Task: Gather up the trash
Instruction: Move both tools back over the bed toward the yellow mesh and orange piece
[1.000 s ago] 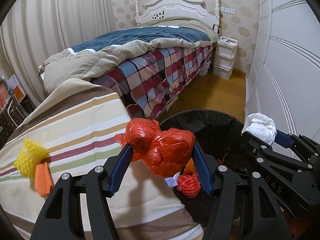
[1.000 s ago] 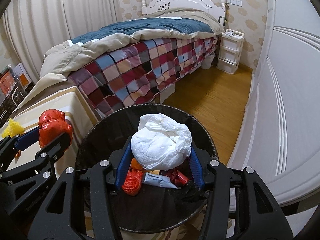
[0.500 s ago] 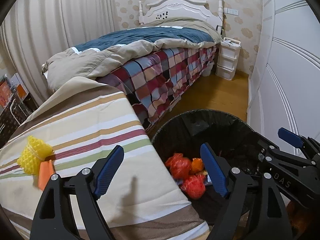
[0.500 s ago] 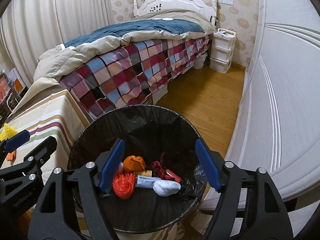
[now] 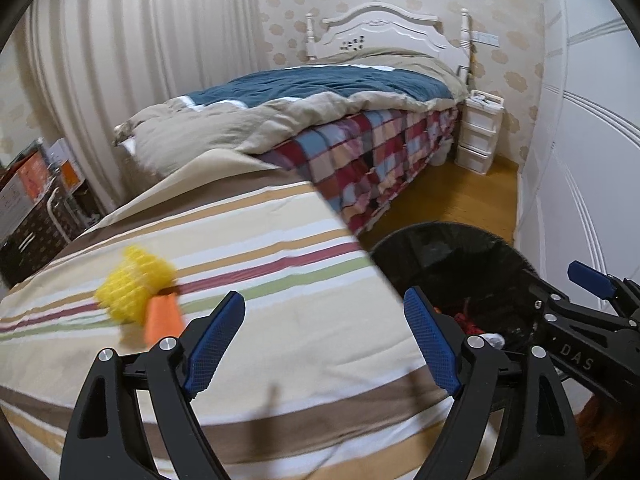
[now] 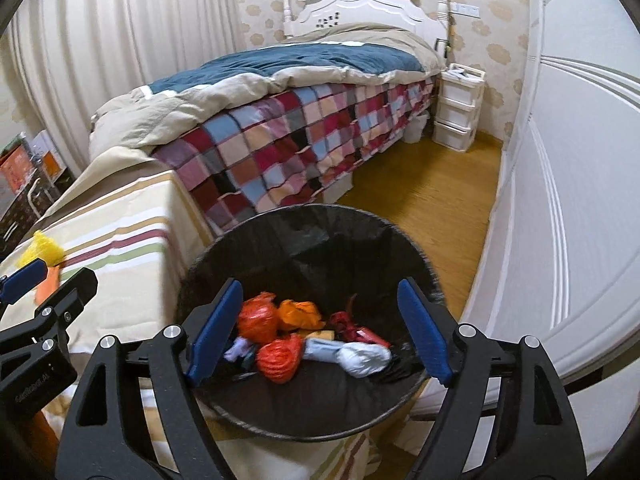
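Both claws empty, trash left on the counter (image 5: pixel 280 344).
Left claw (image 5: pixel 324 336), wide open, should be centred over the yellow net (image 5: pixel 132 288); right claw (image 6: pixel 320 332) is opening above the bin (image 6: pixel 304 216).

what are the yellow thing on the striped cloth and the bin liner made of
Yellow thing: it looks like soft foam netting, matte, going by its honeycomb mesh of open cells; motion blur leaves this uncertain.

Bin liner: probably thin plastic film, black and slightly glossy, since it wrinkles and catches faint highlights along the wall of the bin.
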`<state>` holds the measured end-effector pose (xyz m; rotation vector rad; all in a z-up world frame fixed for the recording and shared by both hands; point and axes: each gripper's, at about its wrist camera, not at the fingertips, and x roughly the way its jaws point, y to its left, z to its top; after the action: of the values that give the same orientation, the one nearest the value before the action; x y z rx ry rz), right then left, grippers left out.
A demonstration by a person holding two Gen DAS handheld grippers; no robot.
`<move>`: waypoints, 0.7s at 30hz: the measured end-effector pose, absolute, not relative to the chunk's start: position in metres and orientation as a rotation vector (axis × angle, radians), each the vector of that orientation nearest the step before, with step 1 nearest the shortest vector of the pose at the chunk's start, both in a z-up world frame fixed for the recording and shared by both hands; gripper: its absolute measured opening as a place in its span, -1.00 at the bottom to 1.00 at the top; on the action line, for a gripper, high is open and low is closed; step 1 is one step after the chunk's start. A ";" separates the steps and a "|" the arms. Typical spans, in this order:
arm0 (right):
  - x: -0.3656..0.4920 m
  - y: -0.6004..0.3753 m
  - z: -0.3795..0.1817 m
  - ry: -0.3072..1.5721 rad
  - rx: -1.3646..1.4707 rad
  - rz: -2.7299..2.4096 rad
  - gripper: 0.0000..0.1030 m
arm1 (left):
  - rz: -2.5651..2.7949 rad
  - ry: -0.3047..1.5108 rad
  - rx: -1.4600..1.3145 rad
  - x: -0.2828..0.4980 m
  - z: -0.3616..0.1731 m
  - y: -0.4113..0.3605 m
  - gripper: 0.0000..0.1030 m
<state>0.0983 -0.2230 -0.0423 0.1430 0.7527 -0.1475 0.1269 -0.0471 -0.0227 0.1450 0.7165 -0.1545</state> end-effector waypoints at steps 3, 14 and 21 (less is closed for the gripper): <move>0.097 -0.204 -0.039 0.753 0.136 -0.105 0.51 | -0.116 0.727 0.131 0.124 -0.023 -0.024 0.58; 0.103 -0.120 -0.031 0.767 0.064 0.057 0.51 | 0.051 0.746 0.085 0.110 -0.028 0.063 0.58; 0.109 -0.071 -0.043 0.815 0.031 0.148 0.51 | 0.129 0.777 0.074 0.103 -0.037 0.105 0.58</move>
<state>0.1086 -0.0714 -0.0426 0.0307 0.8145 0.1478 0.1030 0.1053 -0.0375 0.0736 0.7769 0.1285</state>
